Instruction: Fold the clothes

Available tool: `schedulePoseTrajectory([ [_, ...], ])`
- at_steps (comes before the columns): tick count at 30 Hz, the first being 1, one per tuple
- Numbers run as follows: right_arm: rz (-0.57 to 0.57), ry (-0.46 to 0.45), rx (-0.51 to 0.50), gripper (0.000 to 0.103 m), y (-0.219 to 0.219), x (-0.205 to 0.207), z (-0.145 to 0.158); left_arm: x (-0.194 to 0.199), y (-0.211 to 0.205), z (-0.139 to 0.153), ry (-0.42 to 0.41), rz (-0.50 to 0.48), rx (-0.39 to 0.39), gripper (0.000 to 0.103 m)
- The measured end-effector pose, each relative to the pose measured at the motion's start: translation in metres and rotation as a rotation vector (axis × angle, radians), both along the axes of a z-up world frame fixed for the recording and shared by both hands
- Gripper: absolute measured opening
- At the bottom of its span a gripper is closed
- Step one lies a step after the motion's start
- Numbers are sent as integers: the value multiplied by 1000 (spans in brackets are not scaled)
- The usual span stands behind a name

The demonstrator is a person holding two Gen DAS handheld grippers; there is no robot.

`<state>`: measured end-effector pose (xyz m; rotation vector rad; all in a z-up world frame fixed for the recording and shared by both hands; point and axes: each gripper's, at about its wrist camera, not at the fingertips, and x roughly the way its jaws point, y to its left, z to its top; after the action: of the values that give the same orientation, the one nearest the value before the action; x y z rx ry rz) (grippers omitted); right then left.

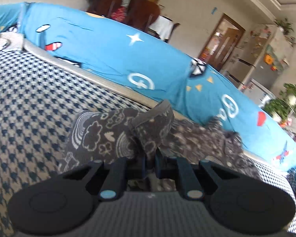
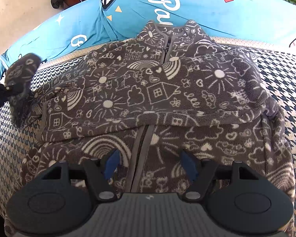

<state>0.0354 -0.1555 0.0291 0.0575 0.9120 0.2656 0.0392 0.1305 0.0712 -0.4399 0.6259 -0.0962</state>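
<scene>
Now the left gripper [image 1: 151,163] pinches the jacket's sleeve [image 1: 116,130]; right gripper [image 2: 151,165] hovers wide above.

The grey fleece jacket [image 2: 148,90] covers most of the middle of the houndstooth cushion [image 2: 286,83], so little bare surface is there. Bare cushion lies open to its right side and at the near left [image 1: 19,98]. Behind the jacket the blue cartoon-print cushions [image 2: 207,9] rise like a wall and close the far side; the collar touches them. The left gripper [image 1: 151,169] is clamped on the sleeve [image 1: 116,130] and blocks the jacket's left edge. The right gripper [image 2: 150,164] stands wide over the zipper [image 2: 140,154], with fabric just under it.
</scene>
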Motion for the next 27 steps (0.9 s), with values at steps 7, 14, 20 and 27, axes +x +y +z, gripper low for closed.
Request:
schedulePoseTrajectory([
  [7, 14, -41, 81, 69, -4, 0, 9, 6, -53, -30, 118, -203, 38, 31],
  [14, 44, -90, 178, 69, -4, 0, 21, -15, -50, -9, 49, -208, 88, 72],
  [20, 93, -105, 259, 69, 4, 4, 23, -13, -29, 4, 57, -128, 186, 75],
  [27, 117, -74, 380, 69, 17, 18, 15, -9, -16, -2, 85, -36, 252, 85],
])
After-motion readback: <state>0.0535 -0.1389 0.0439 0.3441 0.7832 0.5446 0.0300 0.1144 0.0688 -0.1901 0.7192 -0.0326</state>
